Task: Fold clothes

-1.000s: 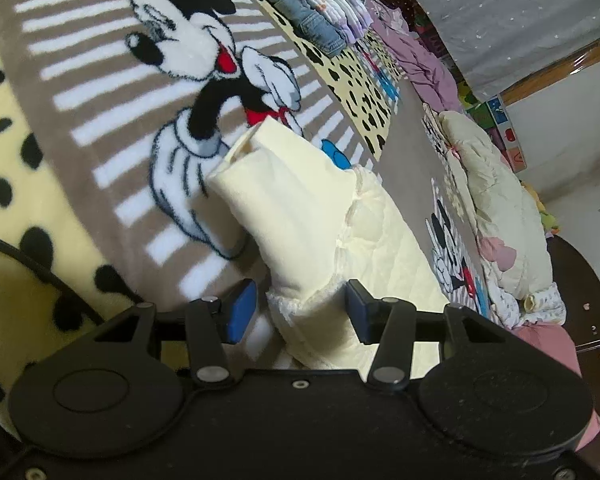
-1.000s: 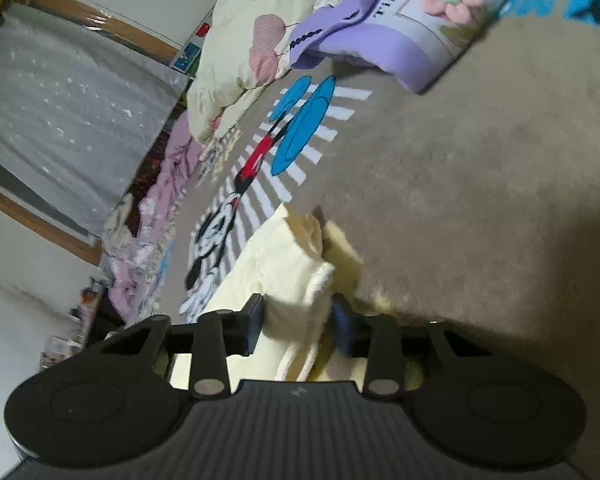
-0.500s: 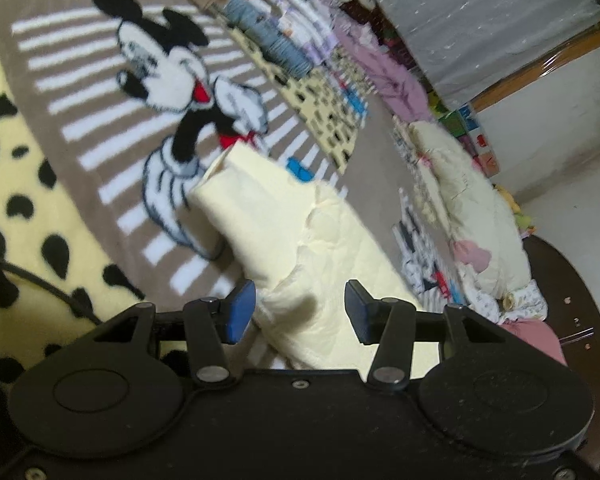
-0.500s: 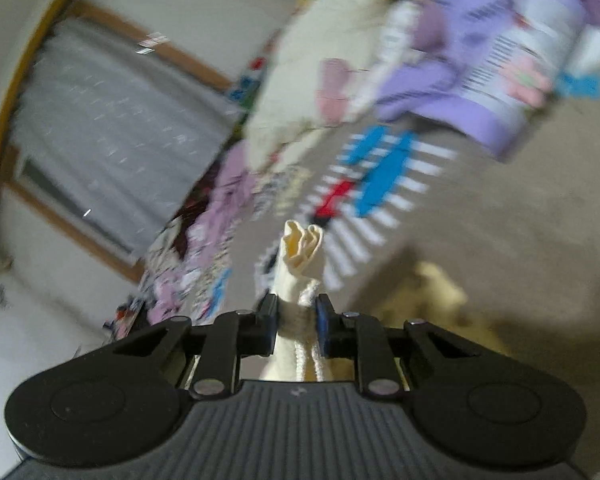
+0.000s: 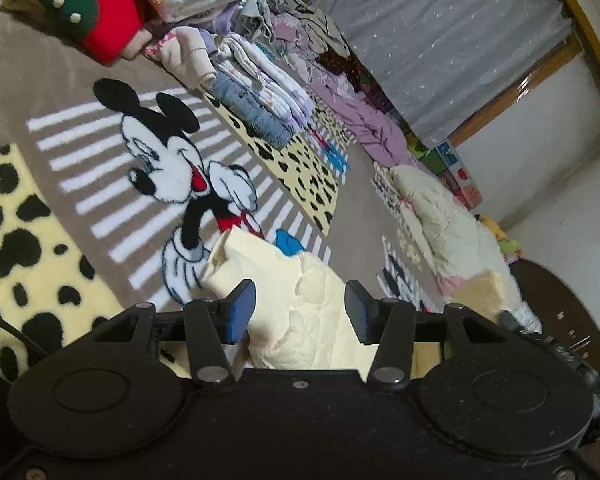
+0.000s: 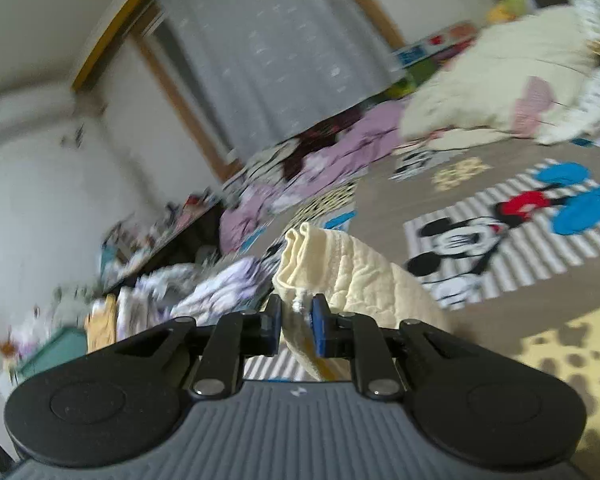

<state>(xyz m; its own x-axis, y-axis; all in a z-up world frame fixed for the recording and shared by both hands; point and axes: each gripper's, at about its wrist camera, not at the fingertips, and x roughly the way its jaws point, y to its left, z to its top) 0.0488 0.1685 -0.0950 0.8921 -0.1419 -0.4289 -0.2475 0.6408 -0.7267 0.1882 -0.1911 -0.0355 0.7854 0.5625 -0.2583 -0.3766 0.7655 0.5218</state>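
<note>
A pale yellow quilted garment (image 5: 300,304) lies on the Mickey Mouse blanket (image 5: 100,184). My left gripper (image 5: 296,312) is open with the garment's bunched fabric between its blue pads, not clamped. In the right wrist view my right gripper (image 6: 297,320) is shut on an edge of the same garment (image 6: 340,268) and holds it lifted above the blanket; the fabric drapes down to the right.
A row of folded clothes (image 5: 236,80) and a red cushion (image 5: 88,12) lie at the far side of the blanket. A cream duvet (image 5: 440,224) and purple bedding (image 5: 364,120) lie to the right. Grey curtain (image 6: 276,48) and white walls behind.
My right gripper closed on the garment's edge and lifted it, swinging upward and left. My left gripper stayed open and tilted up, showing more of the room.
</note>
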